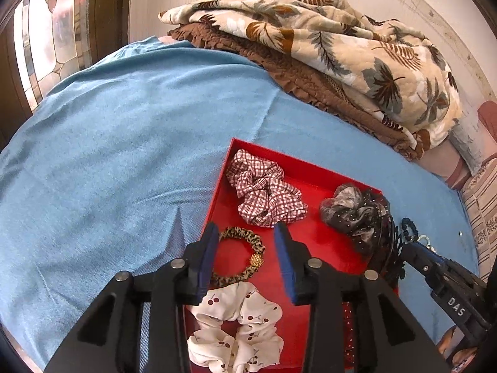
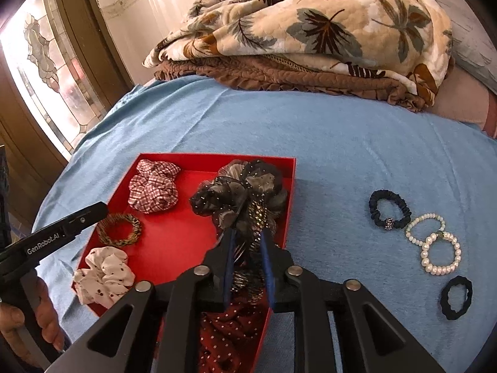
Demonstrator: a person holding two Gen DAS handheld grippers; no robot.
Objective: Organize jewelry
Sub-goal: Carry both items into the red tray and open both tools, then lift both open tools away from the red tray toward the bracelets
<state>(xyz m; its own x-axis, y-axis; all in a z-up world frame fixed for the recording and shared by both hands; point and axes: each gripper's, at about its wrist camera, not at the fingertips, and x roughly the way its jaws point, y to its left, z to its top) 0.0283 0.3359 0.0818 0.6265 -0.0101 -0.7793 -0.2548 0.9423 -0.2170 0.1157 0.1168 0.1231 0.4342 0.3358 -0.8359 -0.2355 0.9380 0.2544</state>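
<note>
Clamping black hair claw point(image 2: 248, 248) over red tray point(image 2: 174, 245), right gripper point(image 2: 247, 267) jaws narrow, left gripper point(image 1: 245, 259) wide.

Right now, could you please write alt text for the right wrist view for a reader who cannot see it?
The right tool grips a black claw clip over a red tray of scrunchies on a blue bedsheet. To its right, two pearl bracelets and two dark hair ties lie on the sheet; the left tool enters at left.

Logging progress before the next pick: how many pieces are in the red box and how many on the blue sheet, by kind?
In the red box:
Scrunchies: 4
Black hair clip with bow: 1
On the blue sheet:
Dark hair ties: 2
Pearl bracelets: 2
Total: 9
</note>
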